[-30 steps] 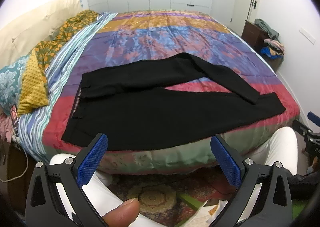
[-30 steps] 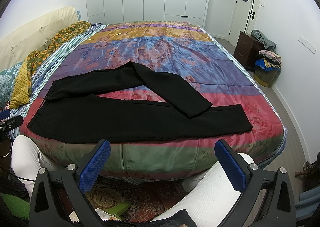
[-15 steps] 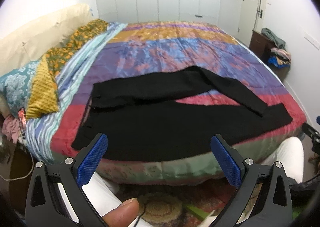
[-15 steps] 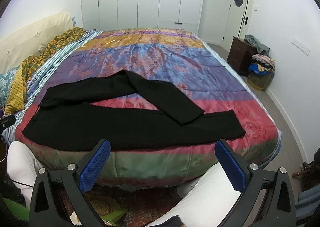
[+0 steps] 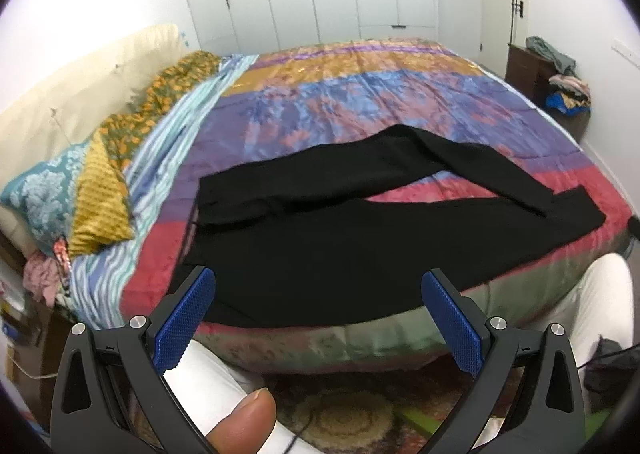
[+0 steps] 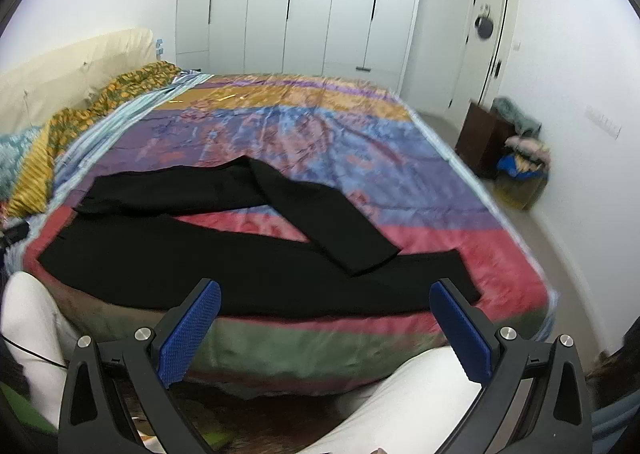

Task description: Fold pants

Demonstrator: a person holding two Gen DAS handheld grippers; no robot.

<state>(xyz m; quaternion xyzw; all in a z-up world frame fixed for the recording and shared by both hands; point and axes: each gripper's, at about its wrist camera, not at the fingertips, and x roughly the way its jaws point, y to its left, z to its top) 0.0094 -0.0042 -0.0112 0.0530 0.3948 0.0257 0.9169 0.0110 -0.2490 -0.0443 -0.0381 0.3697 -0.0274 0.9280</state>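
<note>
Long black fabric pants (image 5: 360, 254) lie flat along near edge of multicoloured satin bedspread (image 5: 360, 102), far leg crossing near one. We hold left gripper (image 5: 318, 318) and right gripper (image 6: 324, 326) spread wide, empty, short of bed, likely lining up first grasp.

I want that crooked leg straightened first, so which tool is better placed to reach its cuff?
Probably right: the bent leg's cuff lies just ahead of the right tool, while the left tool faces the waist end.
</note>
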